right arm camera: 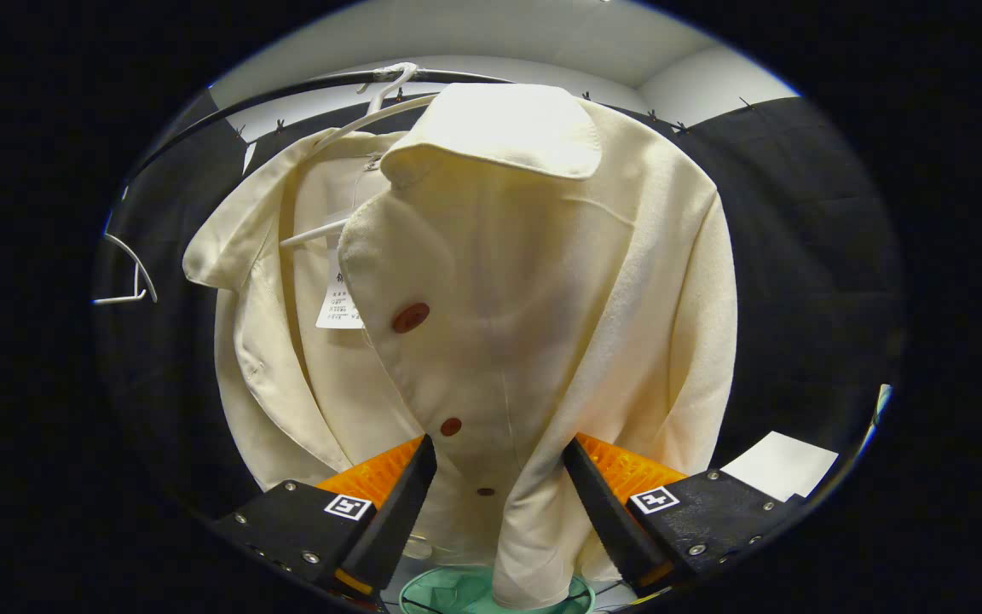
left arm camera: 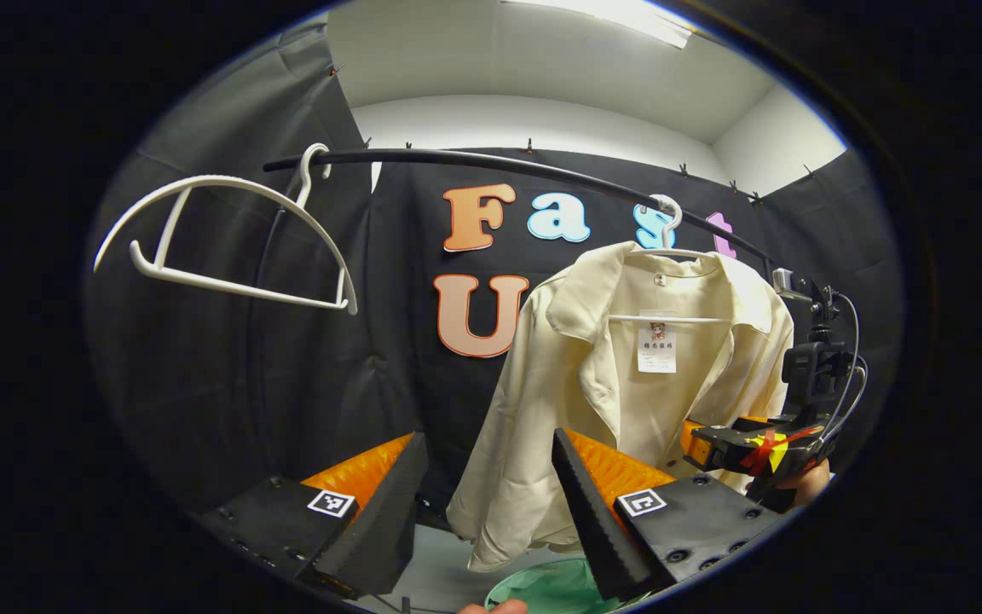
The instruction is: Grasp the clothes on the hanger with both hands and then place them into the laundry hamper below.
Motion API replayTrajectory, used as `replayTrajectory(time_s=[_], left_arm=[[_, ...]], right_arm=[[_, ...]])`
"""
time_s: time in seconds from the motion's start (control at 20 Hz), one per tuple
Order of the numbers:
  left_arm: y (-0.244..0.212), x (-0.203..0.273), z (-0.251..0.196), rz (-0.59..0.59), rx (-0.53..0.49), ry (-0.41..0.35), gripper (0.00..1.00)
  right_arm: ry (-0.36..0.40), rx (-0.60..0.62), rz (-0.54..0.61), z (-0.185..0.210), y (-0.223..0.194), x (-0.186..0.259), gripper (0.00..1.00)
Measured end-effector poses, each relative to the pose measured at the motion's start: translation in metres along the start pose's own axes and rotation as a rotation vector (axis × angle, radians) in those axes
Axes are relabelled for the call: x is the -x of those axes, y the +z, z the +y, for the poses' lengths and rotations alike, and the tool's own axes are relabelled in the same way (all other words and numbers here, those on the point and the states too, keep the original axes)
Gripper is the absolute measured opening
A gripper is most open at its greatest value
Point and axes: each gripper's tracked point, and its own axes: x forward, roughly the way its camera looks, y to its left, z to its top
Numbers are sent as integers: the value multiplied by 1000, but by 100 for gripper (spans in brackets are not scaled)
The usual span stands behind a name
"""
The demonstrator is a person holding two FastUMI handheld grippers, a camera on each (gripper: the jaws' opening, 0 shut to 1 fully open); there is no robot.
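Cream jacket [right arm camera: 534, 281] hangs on a white hanger [left arm camera: 668, 247] from the black rail [left arm camera: 491, 164], above the green hamper [right arm camera: 448, 593]. I see my right claw [right arm camera: 499, 495] spread wide around its front, not pinching. My left claw [left arm camera: 487, 486] is spread too, near its left side.

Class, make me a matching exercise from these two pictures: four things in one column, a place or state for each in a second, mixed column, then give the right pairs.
Things
1. cream jacket
2. empty white hanger
3. green hamper
4. paper tag

Places or states
A. bare on the rail, tilted
B. below the garment, at the bottom edge
C. inside the open neck
D. on a hanger, front unbuttoned

Pairs: 1-D, 2-A, 3-B, 4-C
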Motion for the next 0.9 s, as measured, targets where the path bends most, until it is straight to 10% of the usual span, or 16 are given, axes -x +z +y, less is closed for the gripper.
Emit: replayTrajectory(time_s=[0.7,0.9], left_arm=[[-13,8,23,33,14,58,100],[-19,-1,6,38,11,19,100]], right_arm=[[-188,-92,-67,-50,25,-51,94],[-170,-112,-75,-69,36,-42,46]])
